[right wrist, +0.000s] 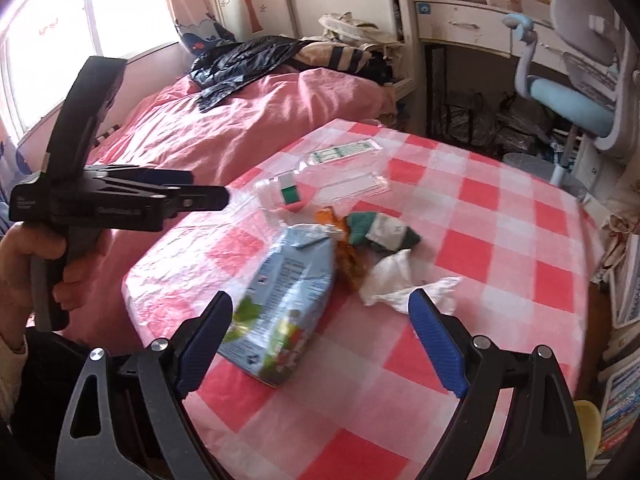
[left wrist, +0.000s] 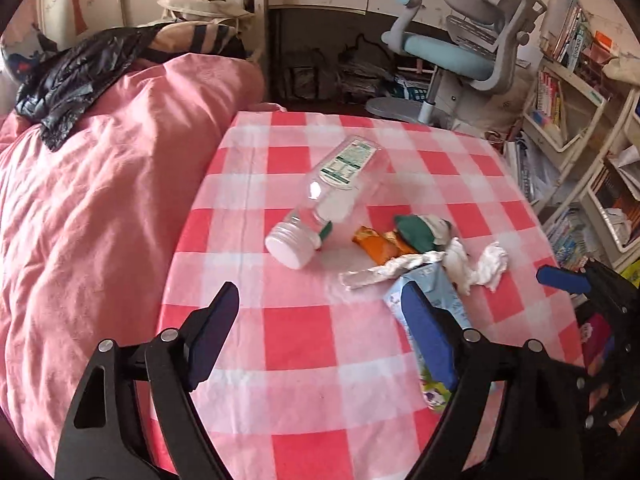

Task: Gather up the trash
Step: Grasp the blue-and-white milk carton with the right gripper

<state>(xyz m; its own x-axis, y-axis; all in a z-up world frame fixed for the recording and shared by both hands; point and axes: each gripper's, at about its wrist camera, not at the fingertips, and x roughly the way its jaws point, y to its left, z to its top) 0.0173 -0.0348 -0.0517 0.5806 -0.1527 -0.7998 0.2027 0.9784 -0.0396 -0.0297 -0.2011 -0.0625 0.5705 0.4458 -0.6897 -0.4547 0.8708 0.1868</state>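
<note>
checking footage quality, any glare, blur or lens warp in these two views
Right wrist view: the window is blown out white and the checked tablecloth looks slightly soft. Left wrist view: sharper, with a highlight on the clear plastic bottle. Both views: fisheye bending and dark vignette corners.

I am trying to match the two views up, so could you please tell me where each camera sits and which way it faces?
Left wrist: sits on the left gripper, looking down over its open fingers at the checked table and lying plastic bottle, the bed at left.
Right wrist: sits on the right gripper, fingers open, facing the blue packet and tissue; the hand holding the left gripper shows at left.
Shared: bottle, packet, tissue, black bag, desk chair.
</note>
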